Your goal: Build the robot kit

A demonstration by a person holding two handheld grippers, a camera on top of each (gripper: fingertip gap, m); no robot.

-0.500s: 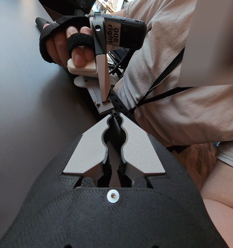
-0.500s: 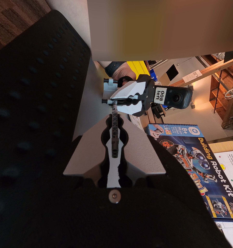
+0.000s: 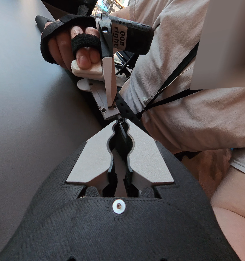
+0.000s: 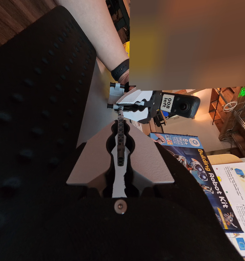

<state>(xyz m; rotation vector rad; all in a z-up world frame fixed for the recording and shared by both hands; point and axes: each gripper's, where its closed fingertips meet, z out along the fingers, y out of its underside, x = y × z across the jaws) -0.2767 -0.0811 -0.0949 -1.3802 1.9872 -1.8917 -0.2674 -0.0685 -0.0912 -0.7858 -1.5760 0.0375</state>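
Left tongs [image 3: 121,124]: pressed together on a light grey block piece [image 4: 116,92] with black pins; from the right wrist view the white fingers [image 4: 133,97] pinch the block's near edge, and a grey axle [image 4: 120,112] juts from its lower corner.

Dark table [image 3: 27,98]: to the left of the left tongs, bare and grey.

Perforated black panel [image 4: 41,98]: fills the space left of the right tongs.

Right tongs [image 4: 121,127]: pinching a dark grey holed beam [image 4: 121,141] that lies lengthwise between the fingers, its far end touching the axle just ahead of the tips.

Gloved hand [image 3: 71,46]: seen from the left wrist view beyond the left tongs, wrapped on the right tool's pale handle, two fingertips under a black strap.

Person's wrist [image 4: 119,67]: above and beyond the right tongs, wearing a black band.

Kit box [image 4: 196,169]: blue, to the right of the right tongs, with a printed instruction sheet [image 4: 237,190] further right.

Change from half a second ago: both grips are as before; beam and block remain joined at the axle. In the right wrist view the bare forearm now shows more fully above the block.
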